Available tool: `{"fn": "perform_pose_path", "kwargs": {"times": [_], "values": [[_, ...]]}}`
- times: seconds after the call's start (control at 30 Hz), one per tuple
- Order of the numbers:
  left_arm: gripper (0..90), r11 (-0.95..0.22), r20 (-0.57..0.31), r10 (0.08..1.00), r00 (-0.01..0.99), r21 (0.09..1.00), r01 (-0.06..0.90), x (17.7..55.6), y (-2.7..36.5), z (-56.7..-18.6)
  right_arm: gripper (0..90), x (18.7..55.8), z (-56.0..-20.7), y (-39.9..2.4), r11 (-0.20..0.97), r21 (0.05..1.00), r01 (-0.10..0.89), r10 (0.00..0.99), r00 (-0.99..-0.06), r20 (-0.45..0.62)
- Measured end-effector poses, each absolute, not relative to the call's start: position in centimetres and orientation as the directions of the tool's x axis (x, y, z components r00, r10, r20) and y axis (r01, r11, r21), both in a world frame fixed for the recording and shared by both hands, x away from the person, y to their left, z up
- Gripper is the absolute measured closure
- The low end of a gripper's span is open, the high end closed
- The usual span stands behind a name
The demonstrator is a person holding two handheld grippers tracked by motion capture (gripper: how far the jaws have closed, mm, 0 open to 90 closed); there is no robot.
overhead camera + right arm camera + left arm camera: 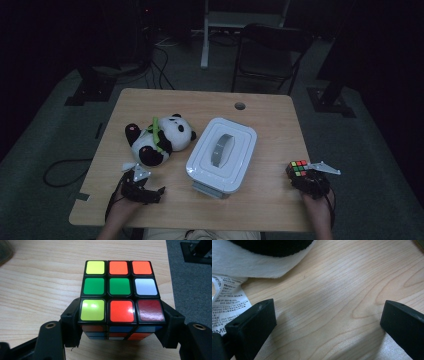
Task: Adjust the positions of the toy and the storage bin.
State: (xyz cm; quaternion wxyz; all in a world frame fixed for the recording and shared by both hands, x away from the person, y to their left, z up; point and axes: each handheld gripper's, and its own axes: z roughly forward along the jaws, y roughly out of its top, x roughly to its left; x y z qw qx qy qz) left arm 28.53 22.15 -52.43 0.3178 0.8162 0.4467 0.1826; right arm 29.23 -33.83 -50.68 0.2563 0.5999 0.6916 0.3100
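A scrambled Rubik's cube (298,168) (120,290) is near the table's right edge. My right gripper (303,175) (121,315) is shut on it, one black jaw against each side. A panda plush (160,137) lies on its back at the left of the table, and its white fur (249,262) and printed care label (227,305) fill the upper left of the left gripper view. My left gripper (142,174) (329,312) rests just in front of the panda near the table's front. It is open, with bare wood between its fingers.
A white lidded container (200,165) with a grey handle stands in the middle of the wooden table (200,105). A cable hole (240,106) is at the back. A dark chair (270,50) stands beyond the table on grey carpet.
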Motion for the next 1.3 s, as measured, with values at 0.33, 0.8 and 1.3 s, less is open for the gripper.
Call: {"fn": "perform_pose_path", "kwargs": {"times": [0.33, 0.8, 1.3], "values": [[0.9, -0.399, 0.014, 0.845, 0.534, 0.682, 0.613, 28.5, 22.1, -52.4, 20.5, 29.2, -49.4, -34.3, 0.055, 0.768, 0.638, 0.985, -0.160, 0.062], [0.9, -0.399, 0.014, 0.845, 0.534, 0.681, 0.613, 28.5, 22.2, -52.4, 14.1, 29.5, -47.3, -33.3, 0.103, 0.837, 0.538, 0.962, -0.268, 0.053], [0.9, -0.399, 0.014, 0.845, 0.534, 0.681, 0.614, 28.5, 22.1, -52.4, 14.1, 29.7, -46.1, -30.1, 0.169, 0.863, 0.476, 0.904, -0.423, 0.056]]}}
